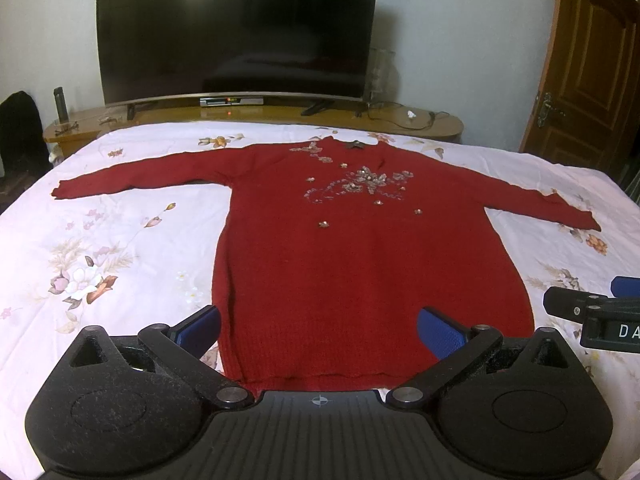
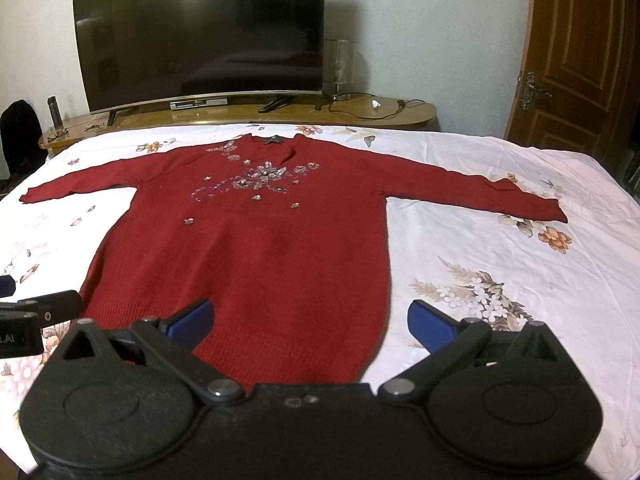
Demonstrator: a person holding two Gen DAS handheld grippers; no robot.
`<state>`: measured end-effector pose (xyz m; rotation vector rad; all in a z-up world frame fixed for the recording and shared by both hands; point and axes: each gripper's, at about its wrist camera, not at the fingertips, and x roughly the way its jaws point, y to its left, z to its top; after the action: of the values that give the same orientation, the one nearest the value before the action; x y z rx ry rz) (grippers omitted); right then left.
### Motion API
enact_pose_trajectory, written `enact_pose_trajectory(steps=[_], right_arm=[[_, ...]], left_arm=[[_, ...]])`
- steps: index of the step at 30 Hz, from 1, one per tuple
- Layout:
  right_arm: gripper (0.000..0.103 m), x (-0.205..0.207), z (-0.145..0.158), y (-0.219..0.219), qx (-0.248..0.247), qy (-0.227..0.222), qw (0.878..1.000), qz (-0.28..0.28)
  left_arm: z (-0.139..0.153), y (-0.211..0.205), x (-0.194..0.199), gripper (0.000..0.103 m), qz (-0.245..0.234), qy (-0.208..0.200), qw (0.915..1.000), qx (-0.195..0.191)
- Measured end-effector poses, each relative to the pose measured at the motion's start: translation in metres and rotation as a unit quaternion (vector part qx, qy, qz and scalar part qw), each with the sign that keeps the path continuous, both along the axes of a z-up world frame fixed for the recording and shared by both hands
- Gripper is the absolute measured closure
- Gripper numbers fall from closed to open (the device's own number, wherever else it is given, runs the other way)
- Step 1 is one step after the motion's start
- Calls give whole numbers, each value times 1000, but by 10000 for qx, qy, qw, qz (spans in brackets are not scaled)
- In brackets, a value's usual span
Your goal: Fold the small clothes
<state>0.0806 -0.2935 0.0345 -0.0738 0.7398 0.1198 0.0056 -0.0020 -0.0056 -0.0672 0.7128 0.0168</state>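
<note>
A red knitted sweater (image 1: pixel 360 264) with silver sequin flowers on the chest lies flat on the bed, face up, both sleeves spread out to the sides, hem toward me. My left gripper (image 1: pixel 318 330) hovers open above the hem's left half, blue pads wide apart. My right gripper (image 2: pixel 310 320) is open too, over the hem's right corner of the sweater (image 2: pixel 256 264). Each gripper shows at the edge of the other's view: the right gripper (image 1: pixel 592 308) at the right, the left gripper (image 2: pixel 36 312) at the left.
The bed is covered by a white floral sheet (image 1: pixel 100 248). Beyond its far edge stands a low wooden cabinet (image 1: pixel 424 124) with a large dark television (image 1: pixel 236 32), a set-top box, cables and a glass lamp. A brown wooden door (image 2: pixel 576 56) is at the right.
</note>
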Motion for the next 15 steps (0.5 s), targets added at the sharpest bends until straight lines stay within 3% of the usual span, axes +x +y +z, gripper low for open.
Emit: enact_pose_trajectory(steps=[15], right_arm=[[0, 0, -1, 2, -21, 14, 10000, 8]], left_arm=[[-4, 2, 3, 0, 18, 29, 10000, -21]])
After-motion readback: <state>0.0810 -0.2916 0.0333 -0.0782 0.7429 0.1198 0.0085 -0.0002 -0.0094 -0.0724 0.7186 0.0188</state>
